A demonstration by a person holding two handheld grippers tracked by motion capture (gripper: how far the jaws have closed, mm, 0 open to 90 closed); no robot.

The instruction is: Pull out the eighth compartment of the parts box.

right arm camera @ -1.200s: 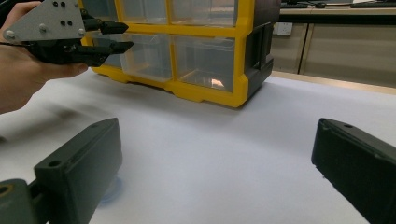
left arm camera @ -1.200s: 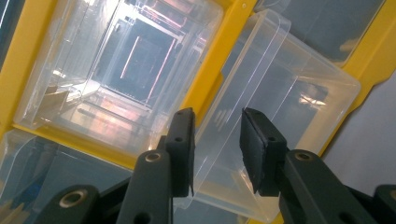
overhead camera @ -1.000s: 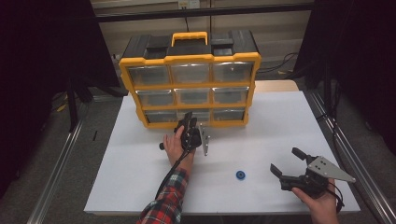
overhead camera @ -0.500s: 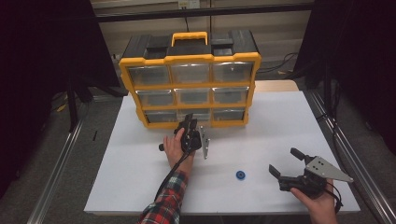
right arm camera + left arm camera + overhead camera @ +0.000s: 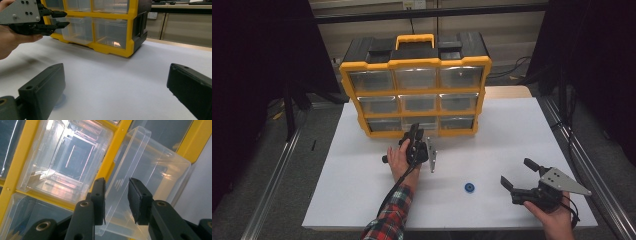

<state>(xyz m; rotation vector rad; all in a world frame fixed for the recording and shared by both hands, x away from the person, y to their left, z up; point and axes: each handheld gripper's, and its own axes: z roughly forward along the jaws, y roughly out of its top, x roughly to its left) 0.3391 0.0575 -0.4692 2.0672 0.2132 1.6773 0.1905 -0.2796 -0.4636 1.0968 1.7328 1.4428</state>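
- While the left gripper sits at the bottom row of the yellow-framed plastic organiser cabinet, its two matte black jaws stand fairly narrow, w/ the front lip of a clear plastic drawer between them.
- In the left gripper view one pad lies against or just beside the drawer's thin front wall; the other pad shows a sliver of gap. Can't tell if the pads actually press on it.
- Drawer: see-through, glossy, thin-walled, rounded rim; pulled partway out of its bay & tilted in that view. Nothing visible inside it.
- In the right gripper view the same drawer stands out proud of the cabinet front, bottom row, middle bay.
- Cabinet: 3 x 3 grid of clear boxy drawers in a hard yellow frame, black top w/ a yellow carry handle; stands at the far edge of the smooth white tabletop.
- Left hand wraps the gripper body; plaid sleeve comes in from the bottom of the high view.
- Right gripper rests low near the table's near right corner, well apart from the cabinet; its chunky black jaws are spread wide w/ nothing between them. Flat grey three-cornered plate on top.
- Small round blue ring-shaped part lies flat on the table betw. the two hands, just left of the right gripper.
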